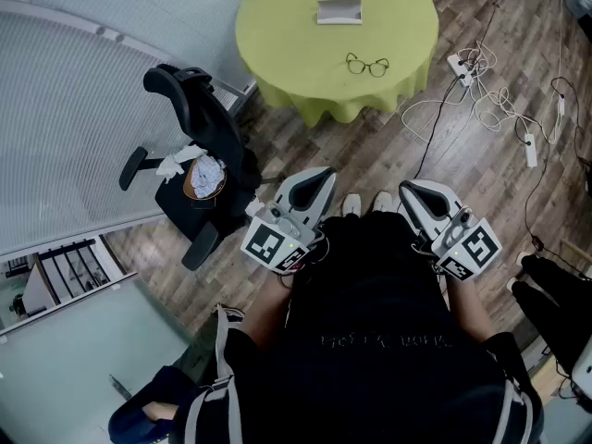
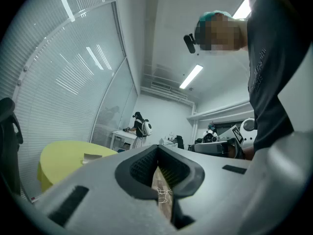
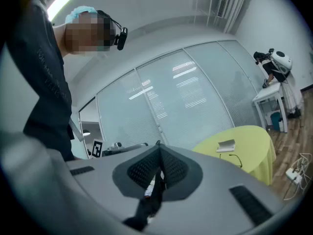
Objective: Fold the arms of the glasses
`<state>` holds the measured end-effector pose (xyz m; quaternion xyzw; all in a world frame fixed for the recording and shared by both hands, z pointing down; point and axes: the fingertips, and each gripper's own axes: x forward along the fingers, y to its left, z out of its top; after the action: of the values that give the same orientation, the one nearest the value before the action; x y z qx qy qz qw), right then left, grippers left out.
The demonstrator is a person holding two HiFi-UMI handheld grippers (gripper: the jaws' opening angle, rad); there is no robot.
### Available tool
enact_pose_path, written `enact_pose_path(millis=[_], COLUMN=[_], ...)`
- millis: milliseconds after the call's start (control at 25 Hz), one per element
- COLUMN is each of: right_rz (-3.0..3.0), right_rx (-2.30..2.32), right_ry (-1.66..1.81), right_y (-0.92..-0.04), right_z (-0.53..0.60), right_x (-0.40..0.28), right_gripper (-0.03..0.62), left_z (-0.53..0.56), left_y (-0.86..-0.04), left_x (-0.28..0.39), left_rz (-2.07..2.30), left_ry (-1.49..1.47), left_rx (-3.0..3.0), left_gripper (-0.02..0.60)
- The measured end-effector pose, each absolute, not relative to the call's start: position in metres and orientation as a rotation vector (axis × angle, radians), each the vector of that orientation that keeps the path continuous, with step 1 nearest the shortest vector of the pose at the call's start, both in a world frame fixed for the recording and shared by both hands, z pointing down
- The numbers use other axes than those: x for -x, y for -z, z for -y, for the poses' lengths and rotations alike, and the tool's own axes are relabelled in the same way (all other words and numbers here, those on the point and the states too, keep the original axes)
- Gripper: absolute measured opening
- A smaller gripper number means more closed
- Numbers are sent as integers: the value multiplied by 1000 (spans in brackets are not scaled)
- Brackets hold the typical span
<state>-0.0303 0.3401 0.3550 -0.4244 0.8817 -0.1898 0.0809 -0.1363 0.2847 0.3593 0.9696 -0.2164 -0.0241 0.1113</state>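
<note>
A pair of dark-framed glasses (image 1: 367, 65) lies with arms spread on a round yellow-green table (image 1: 277, 26), far ahead of me. In the right gripper view the glasses (image 3: 235, 156) show small on the table (image 3: 255, 143). My left gripper (image 1: 314, 179) and right gripper (image 1: 420, 191) are held close to the person's body, well short of the table. Both are shut with nothing between the jaws. The left gripper (image 2: 157, 152) and right gripper (image 3: 159, 152) point upward into the room.
A small grey box (image 1: 339, 11) sits at the table's far side. A black office chair (image 1: 199, 146) with cloth on its seat stands left of me. Power strips and white cables (image 1: 481, 77) lie on the wood floor to the right. A glass partition runs along the left.
</note>
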Motion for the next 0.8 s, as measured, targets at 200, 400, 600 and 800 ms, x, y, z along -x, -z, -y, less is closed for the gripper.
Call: enact_pose_path(millis=[200, 400, 600, 800], right_rz=[-2675, -2734, -2736, -2742], right_rx=[1302, 1286, 1257, 1193], right_ry=[525, 439, 415, 430], right_y=[-354, -350, -350, -354], right_z=[-340, -342, -345, -348], right_x=[33, 37, 31, 16], right_gripper=[29, 29, 31, 31], left_z=[-282, -288, -287, -286], left_y=[-360, -360, -360, -359], left_x=[140, 132, 122, 120], left_rz=[665, 659, 667, 743], left_ry=[45, -20, -30, -45], left_rx=[-2839, -2902, -2875, -2862], left_gripper=[18, 18, 18, 18])
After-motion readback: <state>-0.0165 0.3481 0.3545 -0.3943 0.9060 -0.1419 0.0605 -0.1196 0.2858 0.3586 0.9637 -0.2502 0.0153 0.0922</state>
